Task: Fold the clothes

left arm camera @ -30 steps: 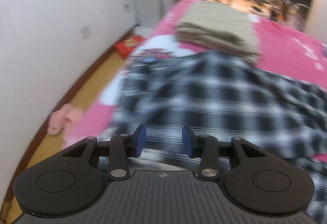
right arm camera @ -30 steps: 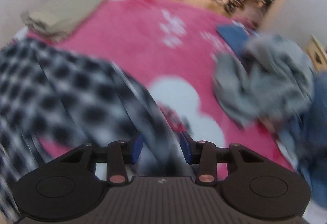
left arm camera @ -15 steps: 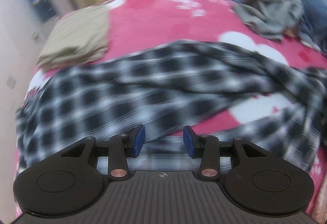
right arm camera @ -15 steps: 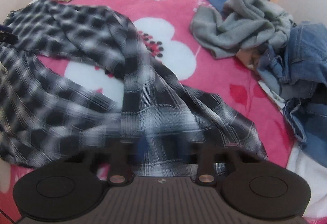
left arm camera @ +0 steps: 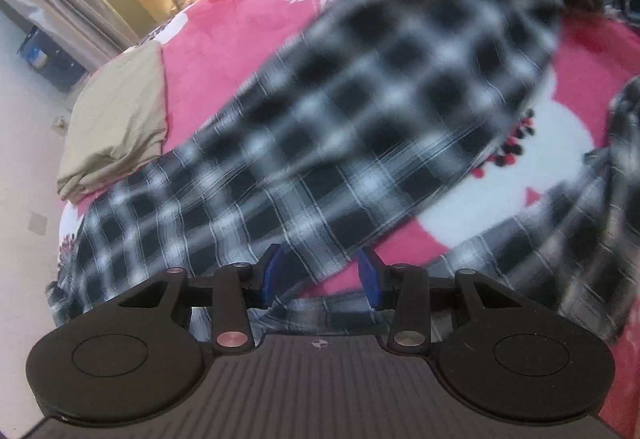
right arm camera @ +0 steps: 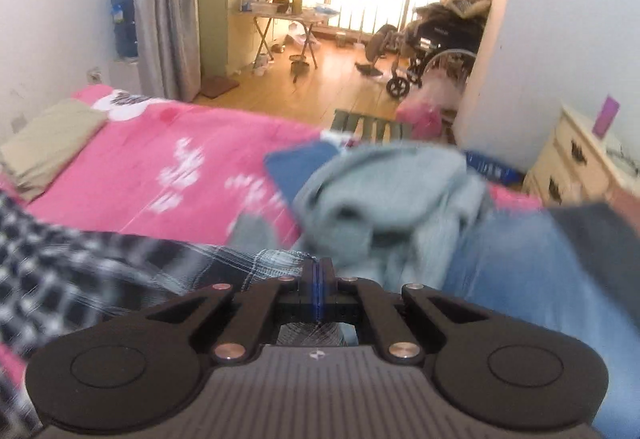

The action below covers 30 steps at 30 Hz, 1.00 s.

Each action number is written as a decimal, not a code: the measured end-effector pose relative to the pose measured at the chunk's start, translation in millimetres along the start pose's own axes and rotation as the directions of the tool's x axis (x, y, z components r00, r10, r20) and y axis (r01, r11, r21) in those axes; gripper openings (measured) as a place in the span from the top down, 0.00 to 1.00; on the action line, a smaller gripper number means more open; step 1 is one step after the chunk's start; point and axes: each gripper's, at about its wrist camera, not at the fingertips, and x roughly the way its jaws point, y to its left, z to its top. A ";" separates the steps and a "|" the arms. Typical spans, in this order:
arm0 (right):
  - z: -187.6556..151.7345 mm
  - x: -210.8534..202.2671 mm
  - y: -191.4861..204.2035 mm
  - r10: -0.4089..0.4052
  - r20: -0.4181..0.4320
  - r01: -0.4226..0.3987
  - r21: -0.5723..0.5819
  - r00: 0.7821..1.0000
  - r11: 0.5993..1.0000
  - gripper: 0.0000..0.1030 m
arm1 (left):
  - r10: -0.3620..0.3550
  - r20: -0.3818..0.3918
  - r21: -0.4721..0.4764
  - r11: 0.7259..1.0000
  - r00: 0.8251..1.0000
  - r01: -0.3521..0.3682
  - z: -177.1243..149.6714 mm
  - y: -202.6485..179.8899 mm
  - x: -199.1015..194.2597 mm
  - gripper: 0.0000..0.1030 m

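A black-and-white plaid shirt (left arm camera: pixel 360 119) lies spread over the pink flowered blanket (left arm camera: pixel 240 31); its far part is blurred and lifted. My left gripper (left arm camera: pixel 320 273) hangs low over the shirt's near hem. Its blue pads stand apart, the hem runs between them, and they do not press on it. In the right wrist view my right gripper (right arm camera: pixel 318 271) is shut, and a gathered fold of the plaid shirt (right arm camera: pixel 120 267) runs into its pads from the left. More of the cloth shows under the jaws.
A folded beige garment (left arm camera: pixel 116 119) lies at the blanket's far left, by the wall. A crumpled grey sweater (right arm camera: pixel 384 199), blue jeans (right arm camera: pixel 520 271) and a blue cloth (right arm camera: pixel 300 167) are heaped on the right. A cream dresser (right arm camera: pixel 580 167) stands at the far right, and a wheelchair (right arm camera: pixel 432 39) beyond the bed.
My right gripper closed on the shirt and rose, so its view now faces the room. My left gripper rolled and swept across the shirt with its pads equally far apart.
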 end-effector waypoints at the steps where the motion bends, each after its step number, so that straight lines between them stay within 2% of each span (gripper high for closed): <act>1: 10.8 11.8 -4.2 0.001 -0.014 -0.001 -0.006 1.000 1.000 1.00 | 0.009 -0.003 0.004 1.000 1.000 -0.009 2.8 -0.4 4.3 0.60; 5: 33.2 59.7 -16.8 -0.005 -0.084 0.004 -0.020 0.996 1.000 1.00 | 0.029 -0.022 0.002 1.000 0.999 -0.029 10.8 -1.7 21.8 0.60; 9: 35.5 100.5 -28.4 -0.011 -0.176 0.015 0.025 0.984 1.000 1.00 | 0.020 -0.062 -0.005 1.000 0.998 -0.020 14.2 -2.7 37.8 0.61; 10: 33.9 107.4 -33.0 -0.007 -0.197 0.018 0.054 0.980 0.998 0.91 | 0.016 -0.074 -0.004 1.000 0.997 -0.016 14.5 -3.0 41.7 0.60; 11: 33.9 107.9 -41.0 0.008 -0.195 0.013 0.108 0.981 0.994 0.86 | 0.009 -0.080 0.005 1.000 0.997 -0.008 13.6 -3.6 44.1 0.61; 13: 34.7 101.2 -60.9 0.013 -0.155 0.024 0.233 0.988 0.972 0.55 | -0.007 -0.092 0.025 1.000 0.996 0.009 11.5 -5.1 48.0 0.60; 15: 35.2 84.8 -86.4 -0.020 -0.072 0.045 0.368 0.997 0.929 0.49 | -0.015 -0.097 0.053 0.998 0.995 0.020 8.2 -6.2 50.2 0.60; 18: 32.6 49.9 -125.2 -0.048 0.050 0.013 0.545 0.998 0.838 0.49 | -0.011 -0.086 0.078 0.997 0.996 0.018 3.8 -4.9 49.0 0.60; 19: 27.6 36.0 -125.4 -0.037 0.075 -0.010 0.543 0.997 0.840 0.49 | -0.018 -0.075 0.079 0.997 0.997 0.024 3.0 -4.1 47.0 0.60; 23: 4.0 -20.5 -114.3 0.037 0.164 -0.111 0.469 0.986 0.876 0.49 | -0.048 -0.015 0.101 0.994 0.999 0.049 1.4 -5.2 37.8 0.60; 25: -15.9 -29.8 -76.9 0.059 0.118 -0.091 0.286 0.991 0.954 0.49 | -0.059 0.007 0.109 0.992 0.998 0.058 2.0 -10.3 35.1 0.60; 27: -39.6 -32.0 -30.1 0.058 0.064 -0.060 0.039 0.996 0.997 0.50 | -0.070 0.028 0.116 0.991 0.997 0.066 2.6 -15.6 32.6 0.60; 28: -53.7 -29.2 -2.3 0.045 0.042 -0.040 -0.111 0.998 0.993 0.51 | -0.075 0.029 0.112 0.991 0.997 0.071 4.8 -16.9 33.9 0.60; 29: -64.9 -23.8 23.6 0.030 0.032 -0.021 -0.236 0.999 0.972 0.53 | -0.079 0.029 0.108 0.991 0.996 0.076 7.0 -18.1 35.5 0.60; 30: -77.8 -16.5 51.2 0.003 0.033 0.010 -0.370 0.999 0.929 0.55 | -0.078 0.027 0.107 0.991 0.997 0.075 8.8 -25.2 33.6 0.60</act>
